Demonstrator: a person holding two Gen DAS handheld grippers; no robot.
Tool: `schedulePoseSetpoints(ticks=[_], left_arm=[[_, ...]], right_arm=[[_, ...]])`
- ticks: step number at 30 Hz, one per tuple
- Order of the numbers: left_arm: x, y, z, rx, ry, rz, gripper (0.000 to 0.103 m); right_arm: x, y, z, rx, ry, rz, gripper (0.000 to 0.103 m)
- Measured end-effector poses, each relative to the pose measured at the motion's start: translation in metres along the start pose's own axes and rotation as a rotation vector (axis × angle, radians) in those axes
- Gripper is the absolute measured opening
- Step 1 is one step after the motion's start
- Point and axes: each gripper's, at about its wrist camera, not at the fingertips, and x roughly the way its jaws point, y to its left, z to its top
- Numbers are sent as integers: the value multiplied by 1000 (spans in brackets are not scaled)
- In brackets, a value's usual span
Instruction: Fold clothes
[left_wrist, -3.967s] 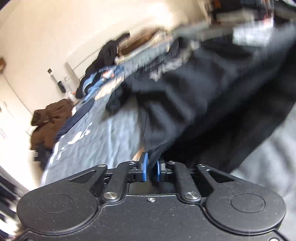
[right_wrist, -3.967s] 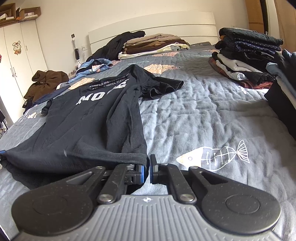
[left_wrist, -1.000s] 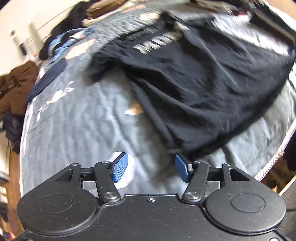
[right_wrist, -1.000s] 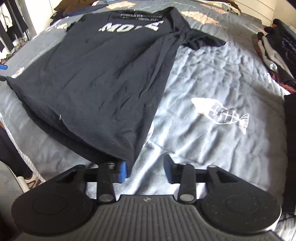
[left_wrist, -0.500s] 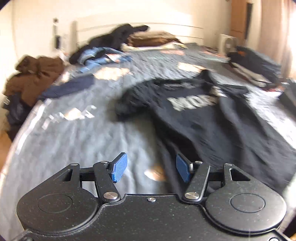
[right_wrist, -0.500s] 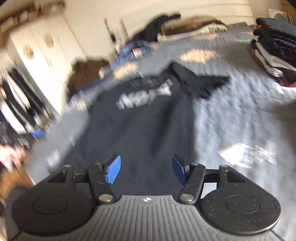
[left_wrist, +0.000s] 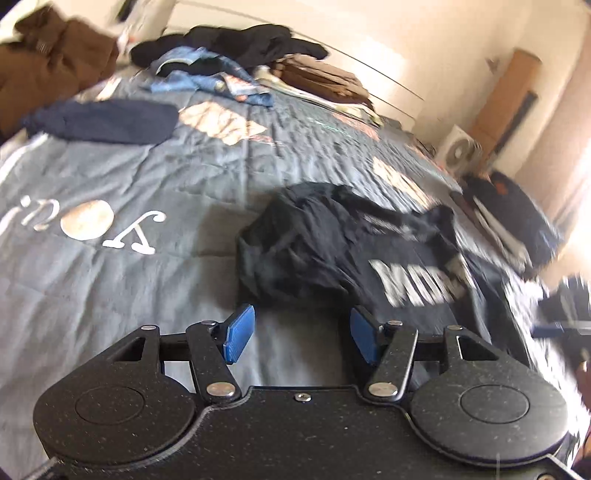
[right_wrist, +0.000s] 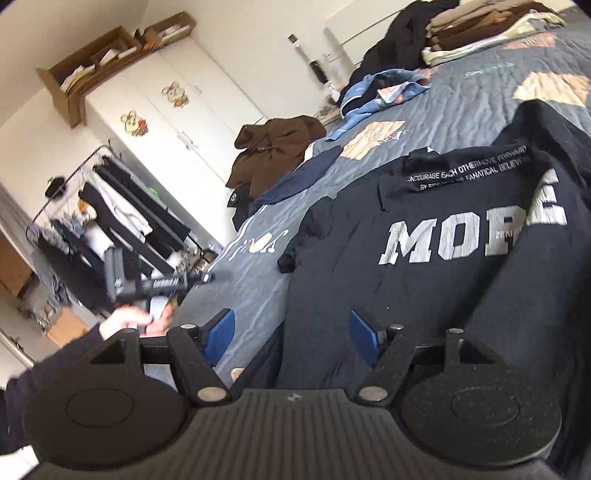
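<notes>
Both wrist views, one moment. We see a black T-shirt (right_wrist: 443, 295) lying print-up on the grey quilt (left_wrist: 110, 280) of a bed, its white lettering readable and its near sleeve (left_wrist: 295, 251) bunched into a loose heap at the shirt's left edge. The left gripper (left_wrist: 301, 334) hovers just short of that sleeve with its blue pads spread wide and nothing between them; the right gripper (right_wrist: 291, 338) hangs over the shirt's lower body, likewise wide open and empty. A hand (right_wrist: 136, 321) holding the other tool shows at the left of the right-wrist view.

We judge the shirt light, soft and limp — it will sag and crease wherever it is lifted, and a single pinch will carry only the layer it catches. Good holds would be the sleeve seam or shoulder on one side and the hem corner on the other, so that the cloth hangs taut between two points. Folded stacks (right_wrist: 480, 33) and loose garments (left_wrist: 55, 66) lie farther up the bed.
</notes>
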Motion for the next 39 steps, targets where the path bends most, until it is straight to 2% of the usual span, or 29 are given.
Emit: schedulePoseSetpoints(ticks=[1, 3, 9, 14, 15, 16, 23, 26, 27, 28, 29, 31, 34, 35, 37, 39], left_arm=[[8, 8, 3, -24, 1, -2, 45], [22, 17, 4, -64, 19, 3, 39], [62, 46, 7, -183, 70, 16, 40], [79, 36, 7, -170, 67, -31, 39], [75, 28, 9, -98, 63, 8, 23], [70, 20, 12, -26, 58, 48, 19], [40, -37, 26, 479, 23, 324, 12], [29, -60, 31, 692, 17, 443, 21], [36, -60, 23, 743, 72, 493, 29], [42, -59, 16, 784, 129, 537, 43], [46, -52, 12, 767, 179, 541, 46], [41, -32, 13, 616, 201, 464, 46], [20, 10, 28, 191, 109, 275, 48], [16, 18, 29, 97, 85, 207, 48], [17, 15, 25, 42, 92, 106, 48], [19, -5, 10, 101, 143, 28, 47]], right_arm=[[-2, -1, -1, -2, -20, 8, 71], [-8, -3, -3, 13, -53, 36, 74], [-18, 1, -5, -18, -86, 63, 78], [-14, 2, -9, -19, -66, 87, 79], [-13, 3, -9, -23, -62, 83, 79], [-13, 2, -10, -22, -59, 82, 80], [-18, -1, -9, -4, -71, 90, 80], [-20, -3, -9, 7, -81, 87, 80], [-21, -4, -9, 11, -84, 86, 81], [-22, -5, -8, 14, -85, 85, 81], [-21, -5, -8, 15, -83, 84, 81], [-21, -5, -8, 19, -80, 84, 81], [-21, -4, -8, 22, -76, 87, 81], [-21, -4, -8, 23, -75, 89, 81], [-20, -4, -8, 24, -74, 90, 81], [-20, -5, -7, 26, -73, 92, 82]])
